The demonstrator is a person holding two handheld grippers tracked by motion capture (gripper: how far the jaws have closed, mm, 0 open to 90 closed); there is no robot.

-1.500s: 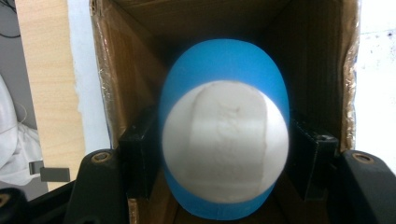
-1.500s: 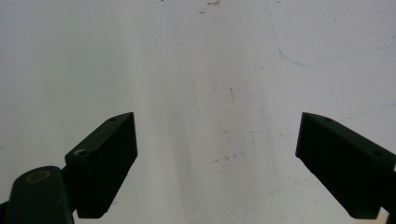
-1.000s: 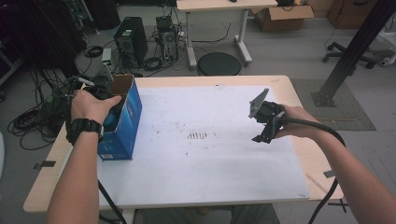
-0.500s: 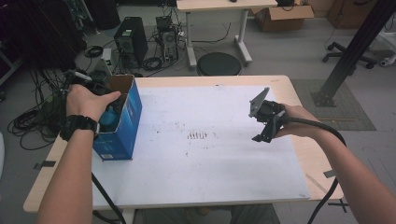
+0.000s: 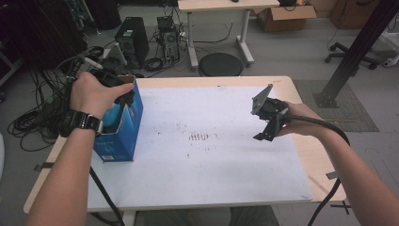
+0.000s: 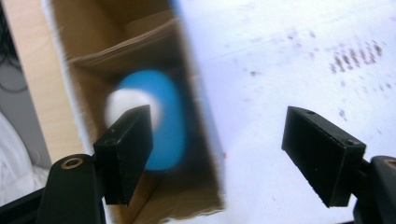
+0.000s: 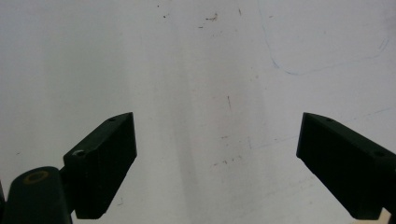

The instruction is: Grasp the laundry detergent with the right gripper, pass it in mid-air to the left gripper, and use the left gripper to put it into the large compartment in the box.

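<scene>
White sheet [image 5: 202,155] on wooden table [image 5: 315,155], grey floor [image 5: 301,47], computer towers [image 5: 134,42]

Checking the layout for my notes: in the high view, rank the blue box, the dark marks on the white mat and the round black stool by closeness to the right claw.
1. Dark marks: on the white mat, left of the right claw.
2. Round black stool: on the floor beyond the table's far edge.
3. Blue box: at the table's left end, under the other hand.
</scene>
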